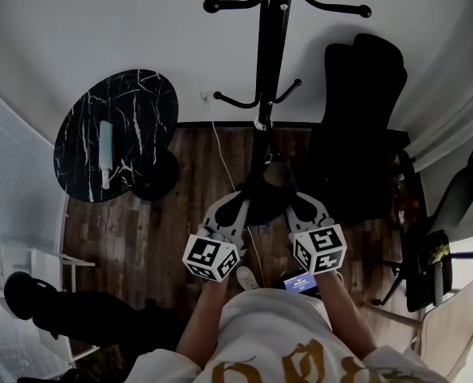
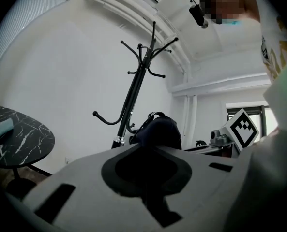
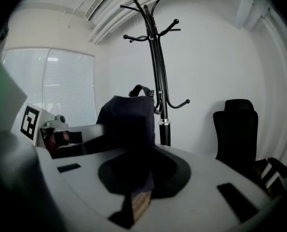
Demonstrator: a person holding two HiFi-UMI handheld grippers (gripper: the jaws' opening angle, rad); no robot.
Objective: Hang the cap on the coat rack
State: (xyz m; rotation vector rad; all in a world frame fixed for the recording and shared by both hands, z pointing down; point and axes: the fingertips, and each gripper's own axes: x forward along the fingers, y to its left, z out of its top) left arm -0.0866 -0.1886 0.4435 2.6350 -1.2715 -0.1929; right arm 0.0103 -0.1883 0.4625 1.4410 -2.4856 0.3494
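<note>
A dark cap (image 1: 270, 191) hangs in the air between my two grippers, in front of the black coat rack (image 1: 266, 54). My left gripper (image 1: 246, 203) is shut on the cap's left side and my right gripper (image 1: 293, 204) is shut on its right side. The left gripper view has the cap (image 2: 158, 132) bulging just past the left gripper (image 2: 150, 148), with the coat rack (image 2: 136, 86) behind and its hooks higher up. Seen from the right gripper view, the cap (image 3: 128, 120) fills the space ahead of the right gripper (image 3: 133, 151), beside the coat rack (image 3: 158, 71).
A black marble round table (image 1: 140, 102) with a pale object (image 1: 106, 152) on it stands at the left. A black office chair (image 1: 360, 118) is right of the rack, and another chair (image 1: 451, 214) sits at the far right. A white cable (image 1: 220, 154) runs over the wooden floor.
</note>
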